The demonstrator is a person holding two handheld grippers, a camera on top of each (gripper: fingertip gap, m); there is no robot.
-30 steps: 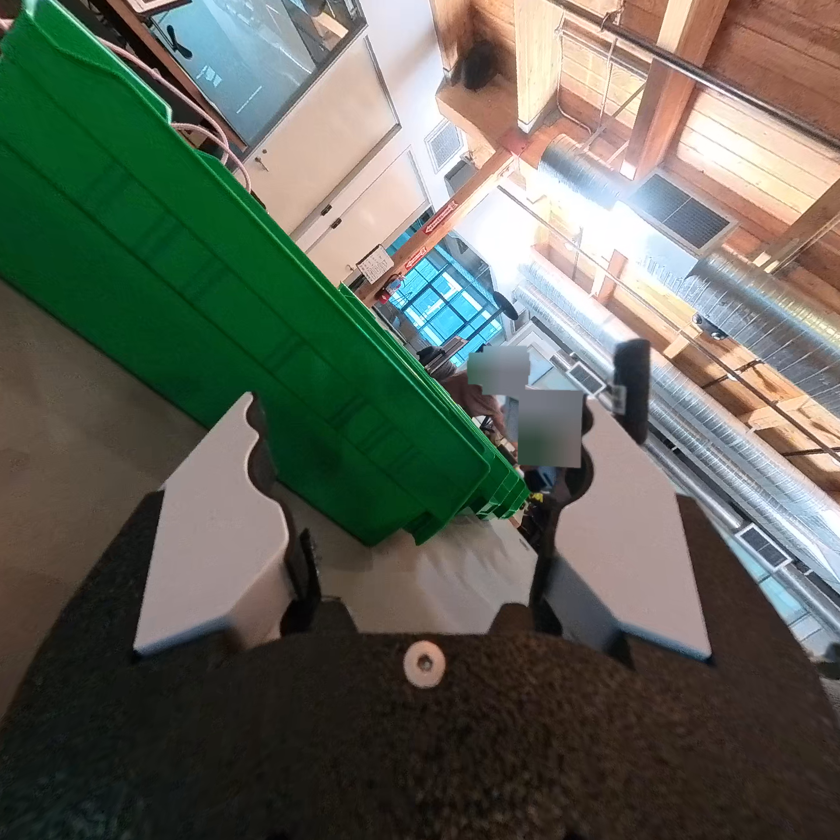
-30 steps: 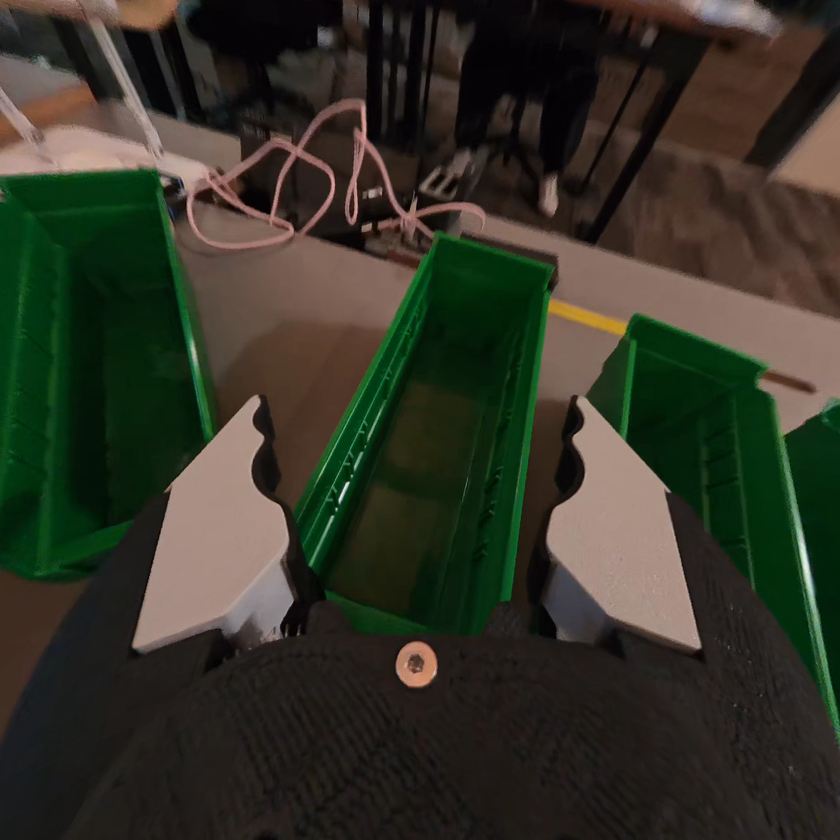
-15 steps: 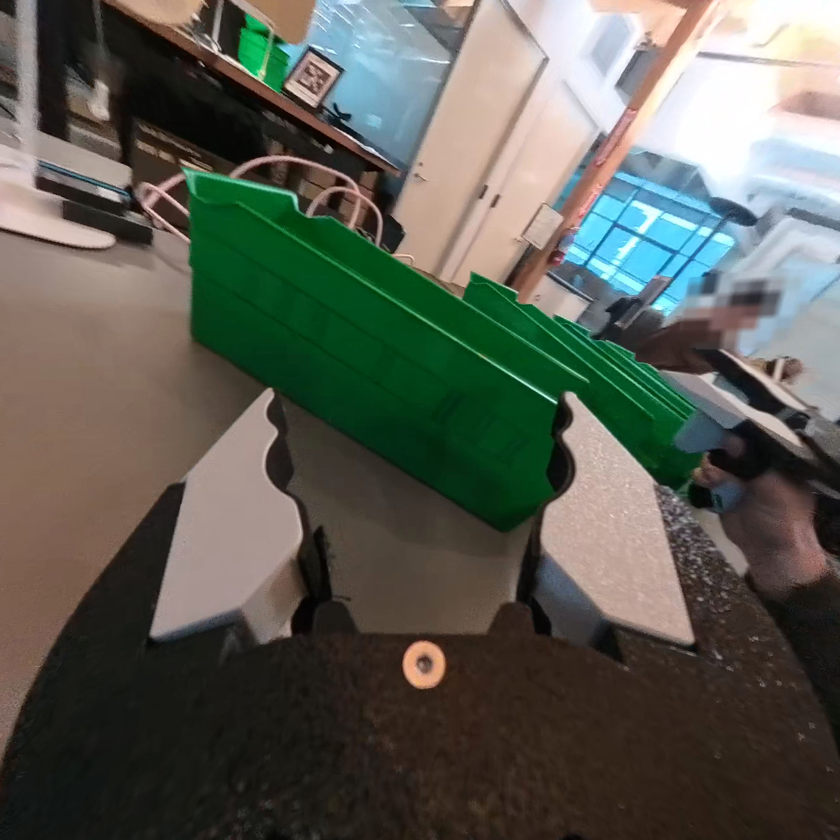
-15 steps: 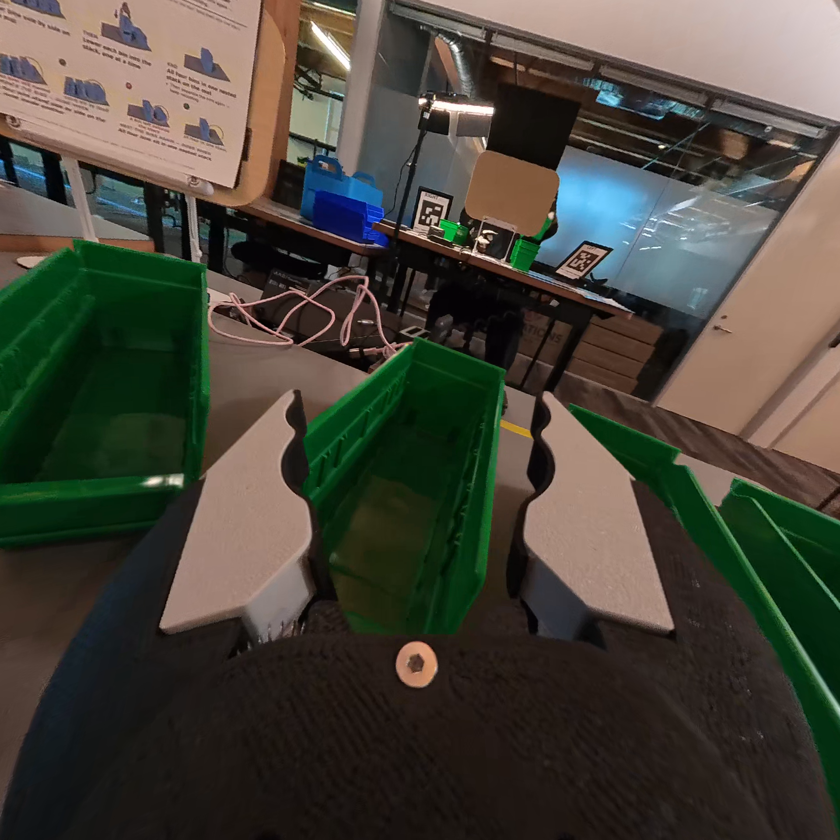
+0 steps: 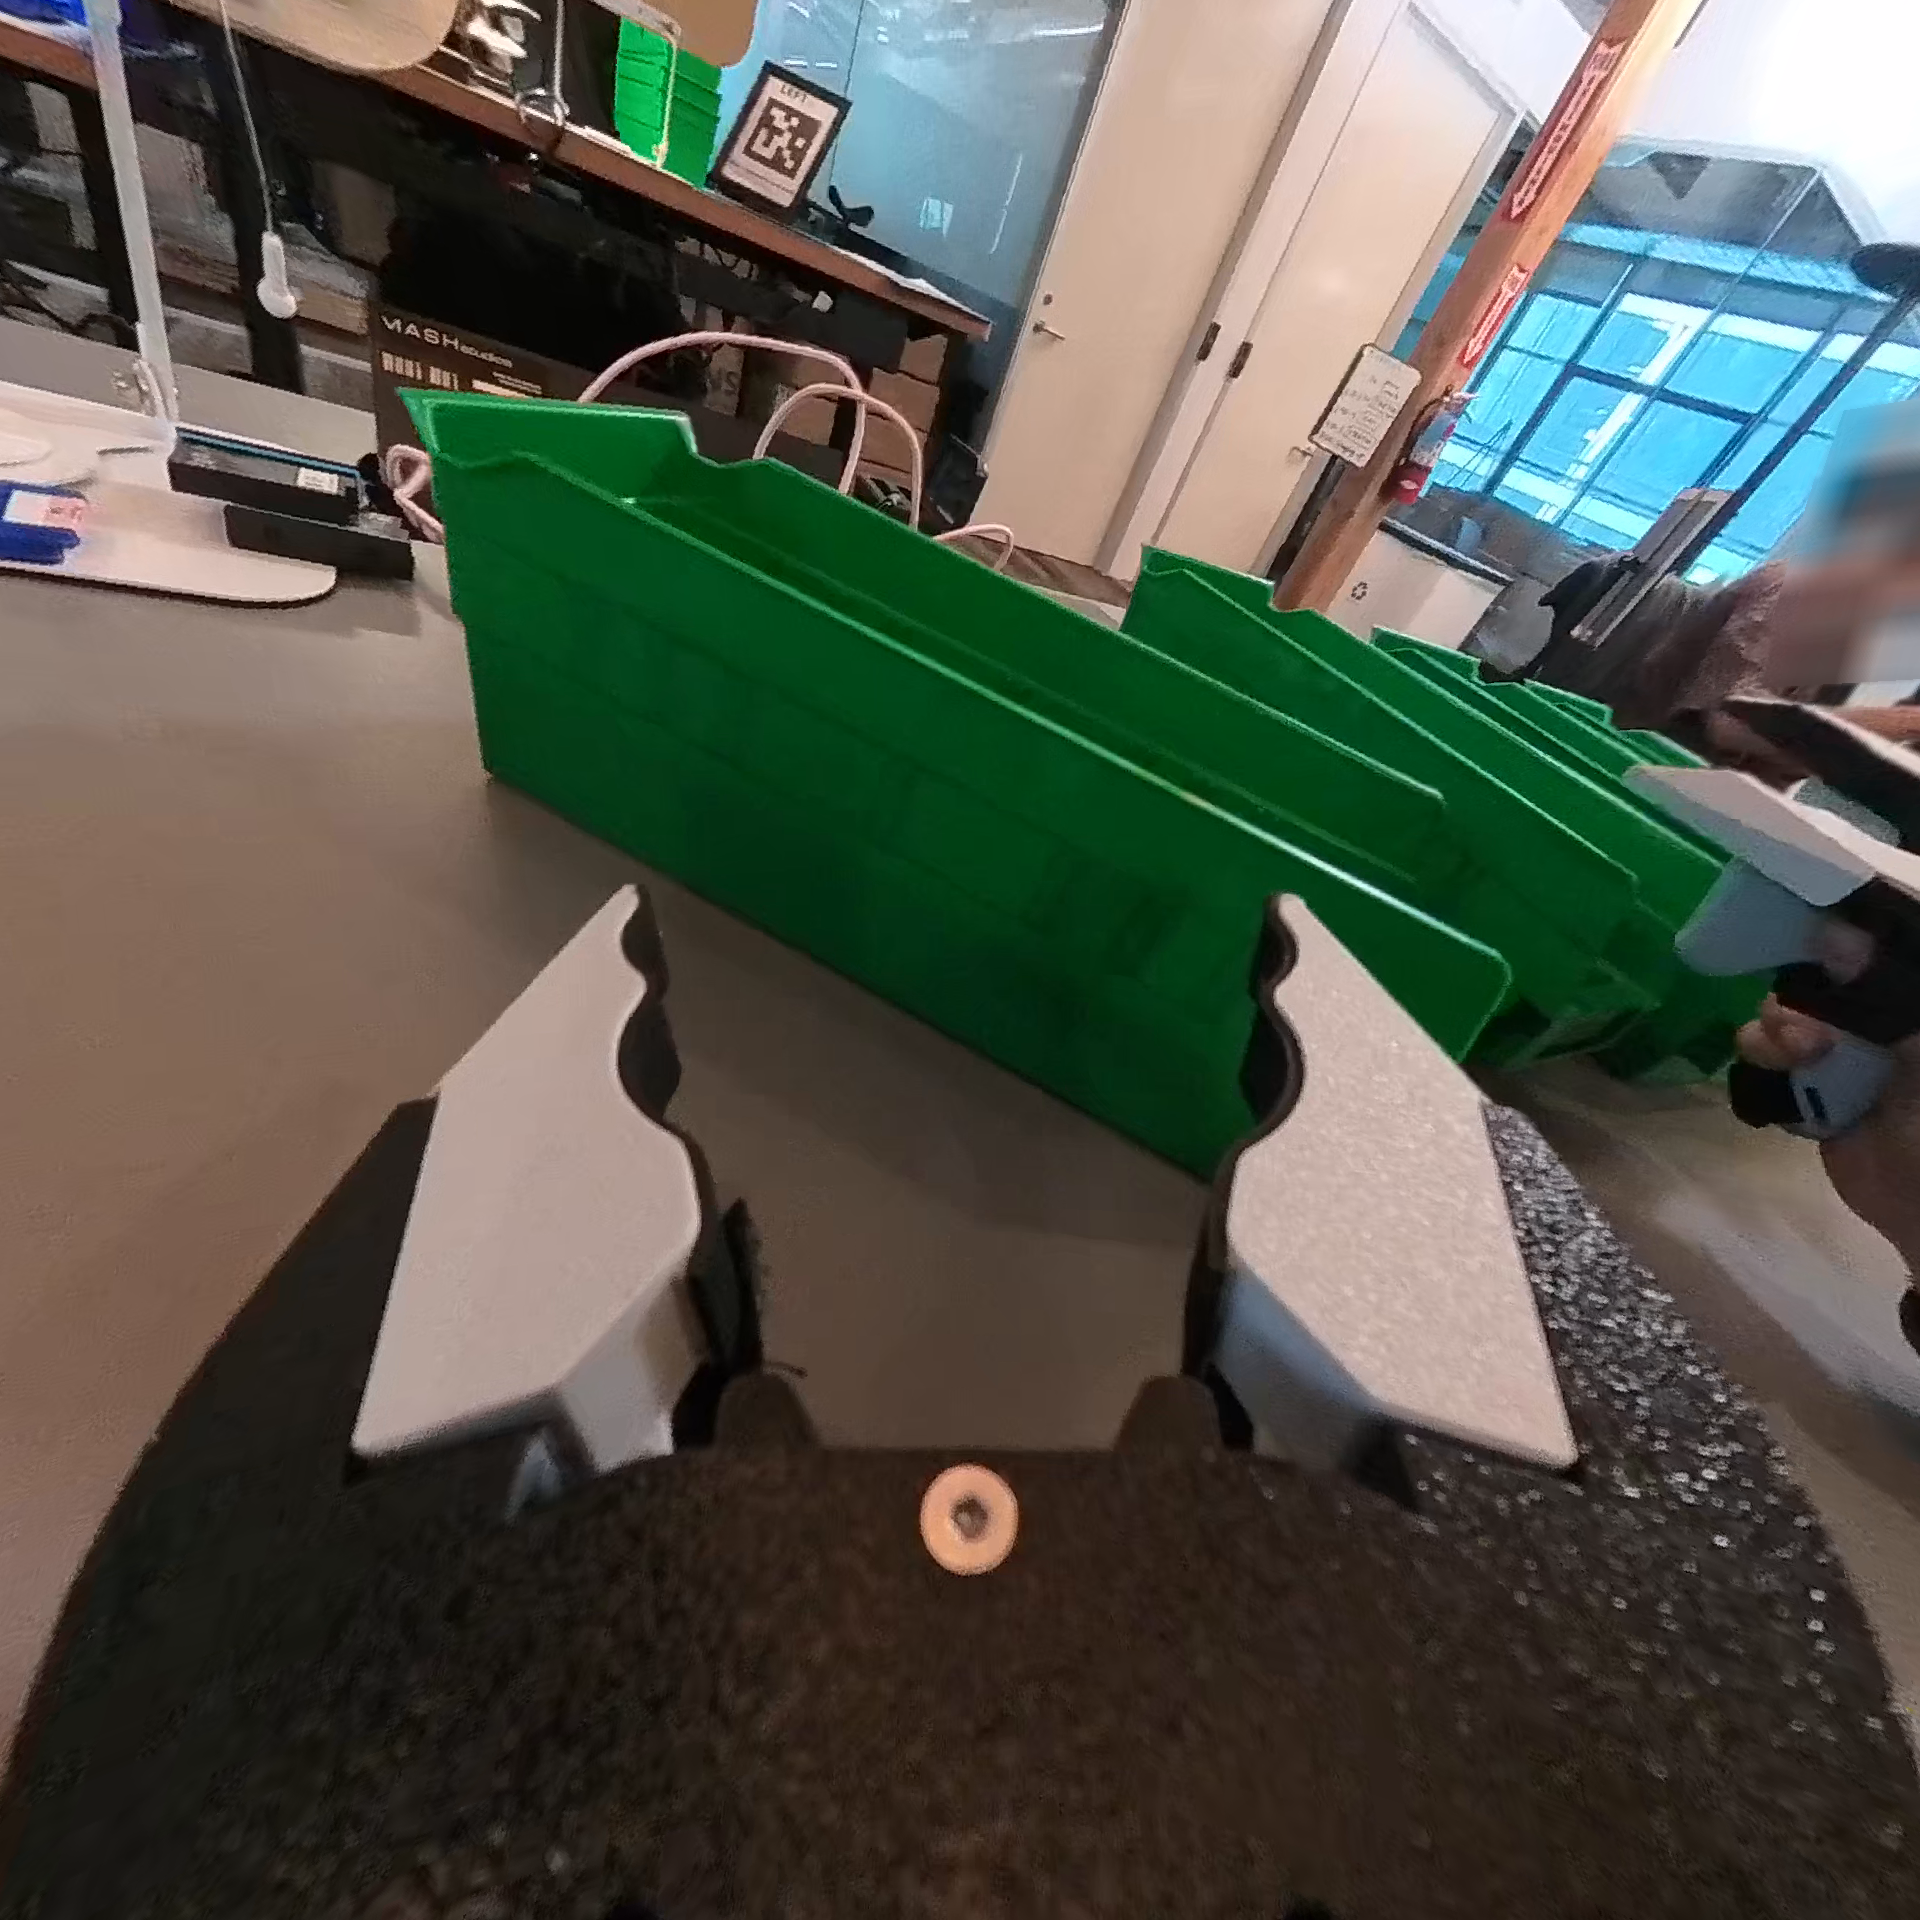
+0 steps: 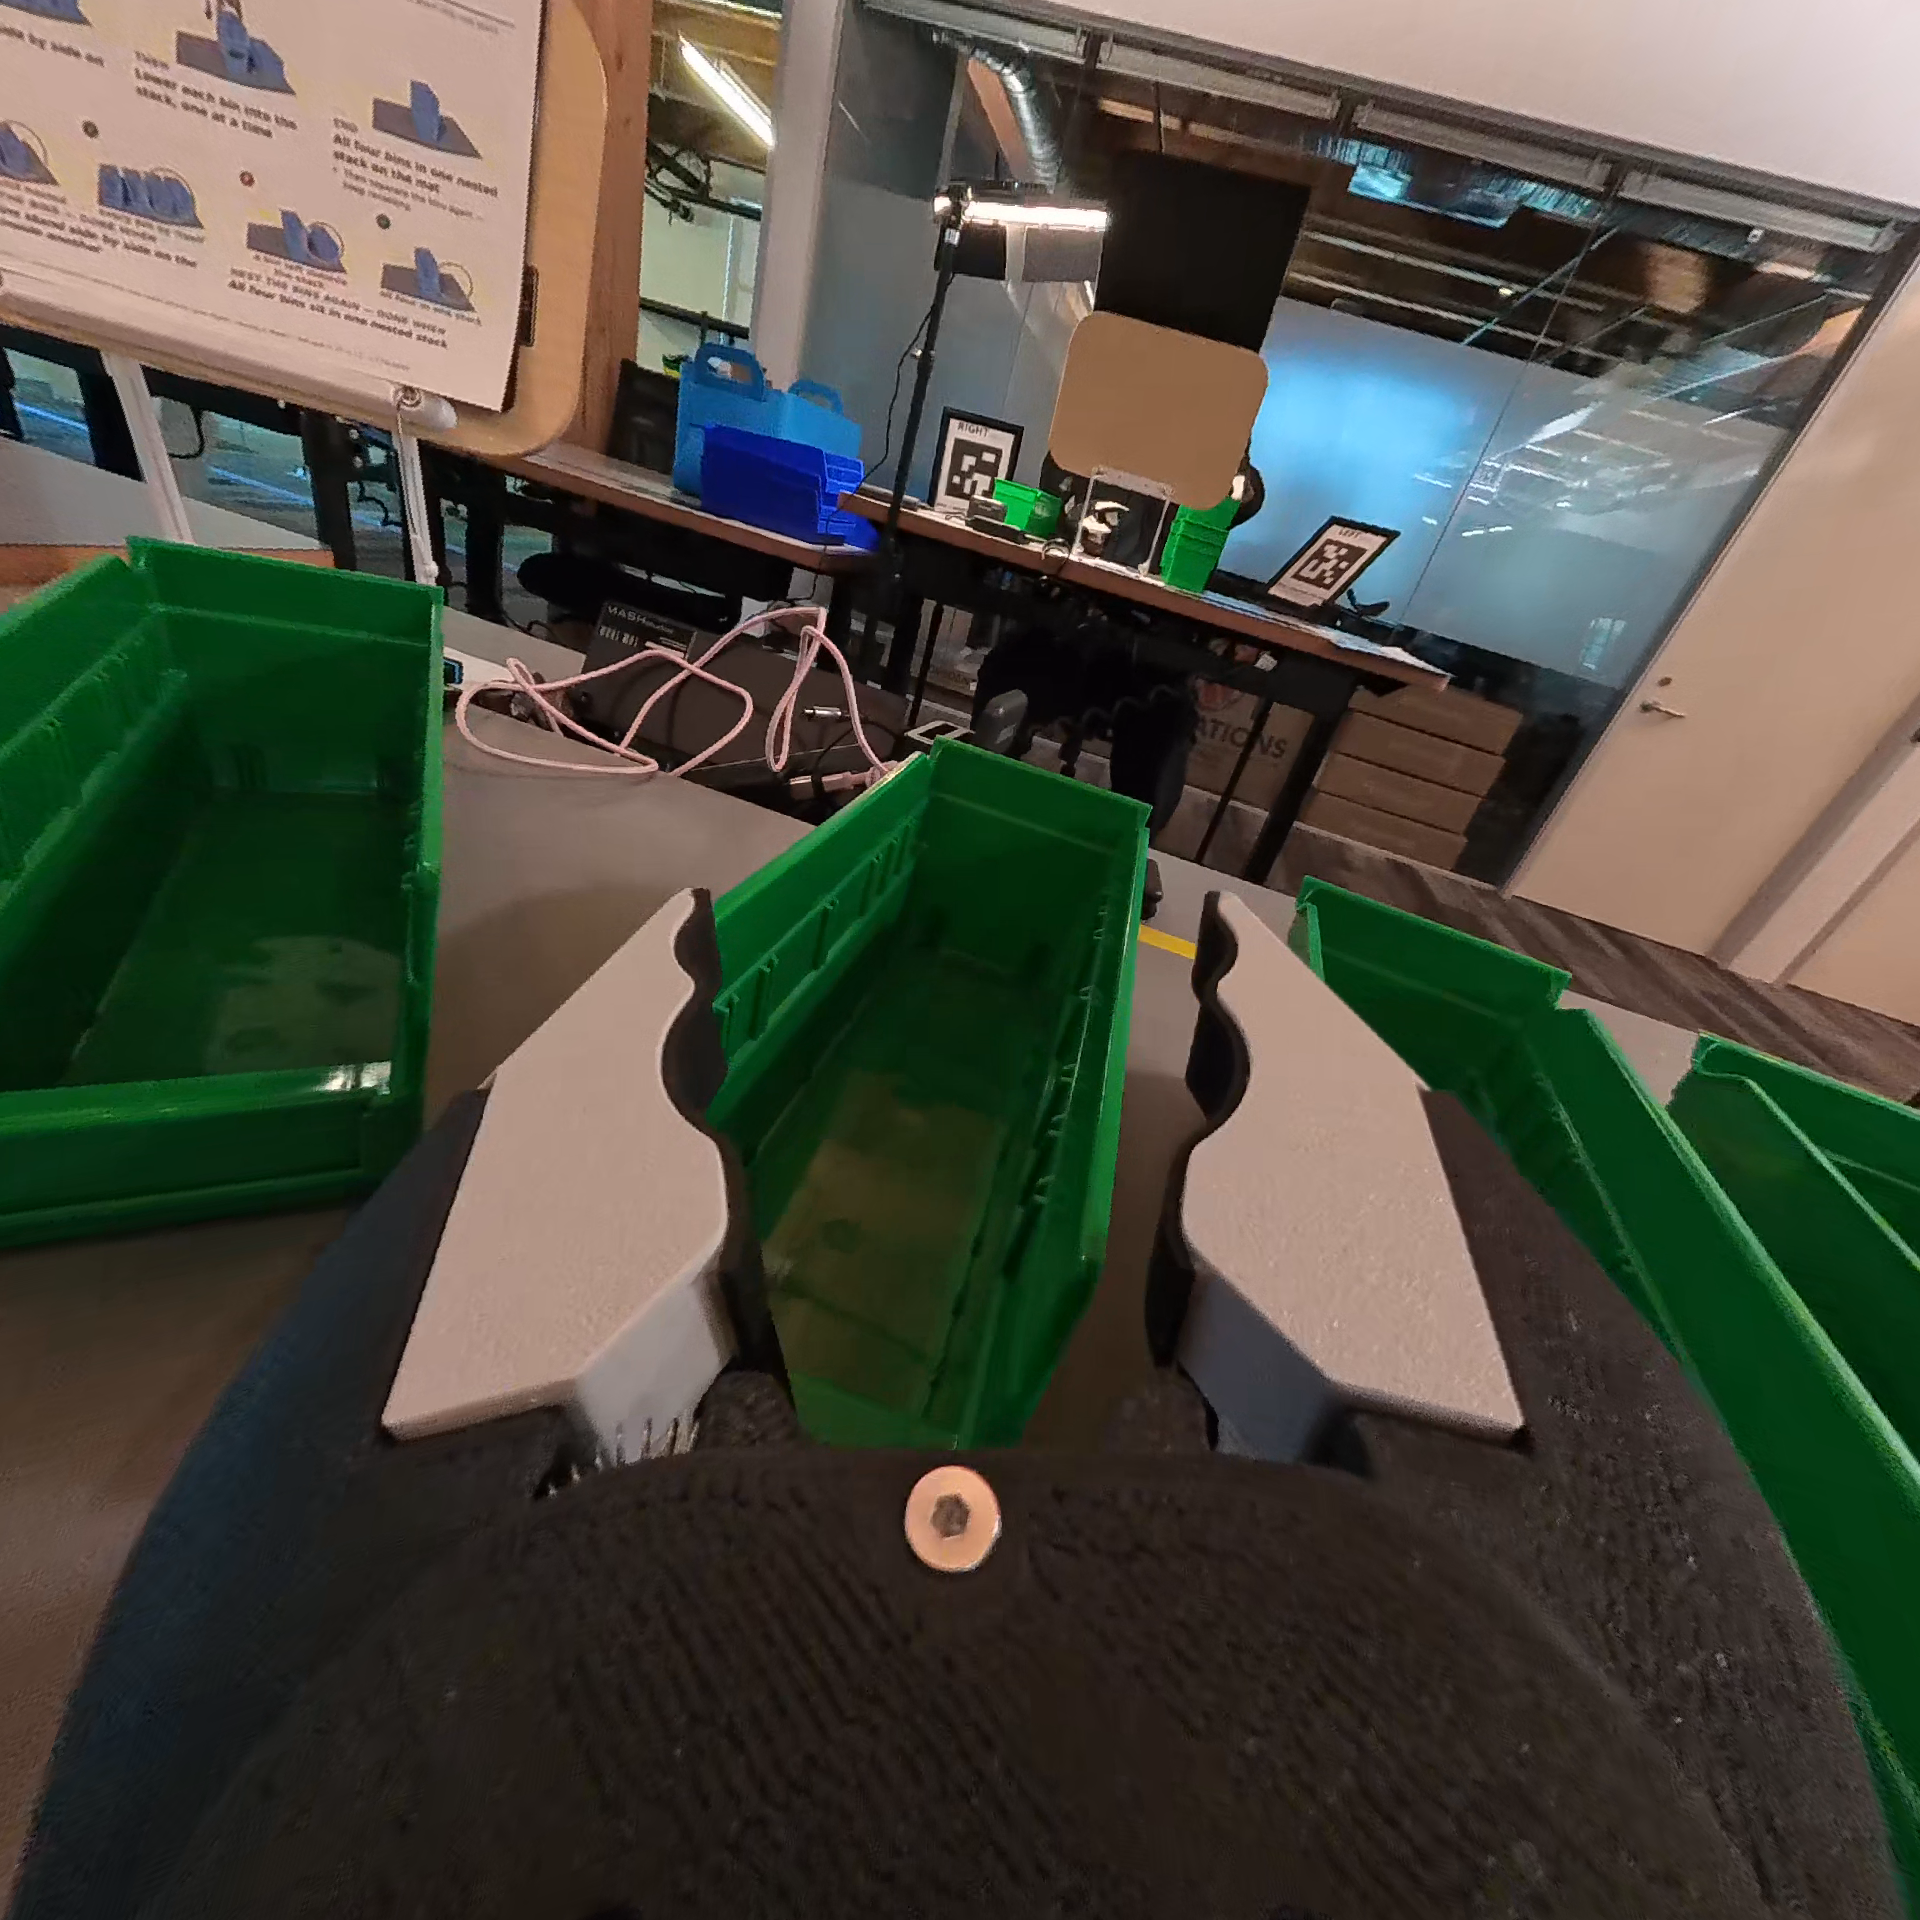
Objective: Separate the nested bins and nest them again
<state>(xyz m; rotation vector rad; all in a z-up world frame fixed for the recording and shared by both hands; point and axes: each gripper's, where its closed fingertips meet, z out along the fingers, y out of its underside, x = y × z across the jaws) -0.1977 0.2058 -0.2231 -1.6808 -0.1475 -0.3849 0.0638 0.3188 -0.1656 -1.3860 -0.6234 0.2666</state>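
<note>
Several green bins stand apart in a row on the grey table [image 5: 208,883]. In the left wrist view a wide green bin [image 5: 831,790] lies ahead, with narrower bins [image 5: 1371,748] beyond it. My left gripper [image 5: 956,935] is open and empty. Its right finger [image 5: 1351,1091] is beside the wide bin's near corner. In the right wrist view my right gripper [image 6: 956,925] is open and straddles the near end of a narrow green bin [image 6: 935,1060]. Its left finger [image 6: 623,1091] is against the bin's wall and its right finger [image 6: 1309,1091] stands off it. The right gripper also shows in the left wrist view [image 5: 1766,904].
The wide bin [image 6: 208,914] is left of the narrow one, and two more bins [image 6: 1507,1101] are to its right. A pink cable [image 6: 665,696] and a black box [image 6: 665,665] lie at the table's far edge. A white lamp base [image 5: 156,540] sits far left.
Both views swung level: the left from pointing up at the ceiling, the right from looking down into the bin. Both grippers' jaws narrowed, the right around the narrow bin.
</note>
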